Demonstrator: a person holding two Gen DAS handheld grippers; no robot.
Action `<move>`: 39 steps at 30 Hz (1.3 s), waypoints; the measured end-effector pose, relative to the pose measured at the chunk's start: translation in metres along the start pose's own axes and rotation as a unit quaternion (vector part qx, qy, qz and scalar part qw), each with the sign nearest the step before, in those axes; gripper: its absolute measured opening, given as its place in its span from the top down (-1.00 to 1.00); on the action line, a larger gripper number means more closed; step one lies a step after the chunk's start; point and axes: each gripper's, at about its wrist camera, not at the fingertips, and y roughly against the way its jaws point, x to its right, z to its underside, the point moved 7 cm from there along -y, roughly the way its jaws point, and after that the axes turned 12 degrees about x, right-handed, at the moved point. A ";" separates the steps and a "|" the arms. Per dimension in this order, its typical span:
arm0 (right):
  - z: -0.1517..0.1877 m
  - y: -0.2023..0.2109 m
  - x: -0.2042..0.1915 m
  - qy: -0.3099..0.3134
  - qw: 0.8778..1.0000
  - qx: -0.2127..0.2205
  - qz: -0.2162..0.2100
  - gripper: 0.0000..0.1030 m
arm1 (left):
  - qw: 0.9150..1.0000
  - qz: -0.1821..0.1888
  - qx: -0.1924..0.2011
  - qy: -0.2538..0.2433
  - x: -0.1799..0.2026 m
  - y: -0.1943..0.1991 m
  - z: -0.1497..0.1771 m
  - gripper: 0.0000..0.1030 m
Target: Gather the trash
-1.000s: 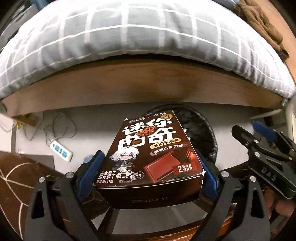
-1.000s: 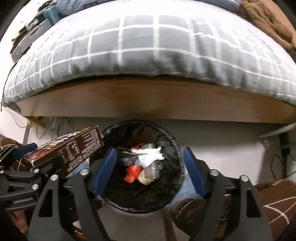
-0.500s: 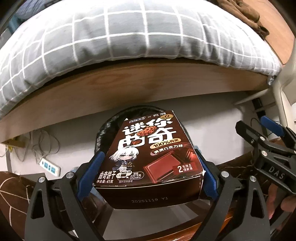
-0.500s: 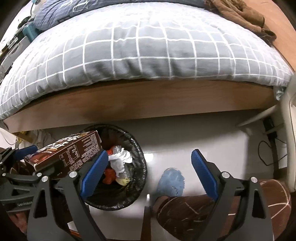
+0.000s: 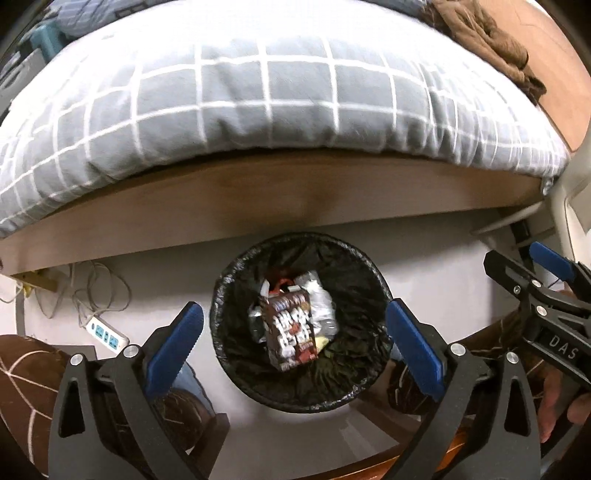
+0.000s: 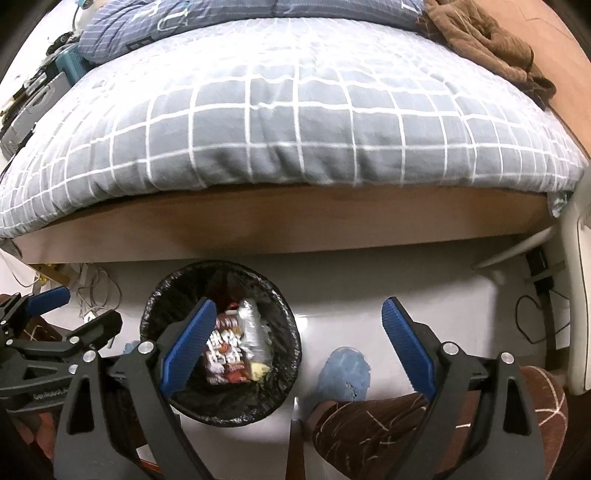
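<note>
Between and below the left gripper's (image 5: pixel 293 332) wide-apart blue ribbed fingers, just opened further: glossy brown box (image 5: pixel 291 334) atop crumpled trash in round black-lined bin (image 5: pixel 369 376). Right gripper (image 6: pixel 299 341) likewise apart, empty.

Both wrist views look down on bin (image 5: pixel 301 395).

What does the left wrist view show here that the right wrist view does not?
Only the left wrist view: the white power strip on the floor. Only the right wrist view: the striped blue pillow at the head of the bed. Both: the trash bin with the cookie box lying inside, the grey checked duvet, and both open claws, left claw and right claw, empty.
</note>
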 end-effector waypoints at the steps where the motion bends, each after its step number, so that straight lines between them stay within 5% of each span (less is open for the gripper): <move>1: -0.005 0.004 -0.003 0.001 1.000 0.006 -0.005 -0.70 | 1.000 -0.002 0.007 0.002 -0.003 0.005 -0.002 -0.89; 18: -0.092 0.115 -0.040 0.023 0.990 0.133 -0.026 -0.70 | 0.989 -0.024 0.146 0.006 -0.021 0.140 -0.071 -0.89; 27: -0.094 0.165 -0.046 0.029 0.985 0.167 -0.022 -0.70 | 0.987 -0.012 0.161 0.011 -0.017 0.169 -0.065 -0.89; 39: -0.084 0.169 -0.057 0.036 0.985 0.163 -0.031 -0.70 | 0.987 -0.016 0.160 0.021 -0.022 0.171 -0.059 -0.86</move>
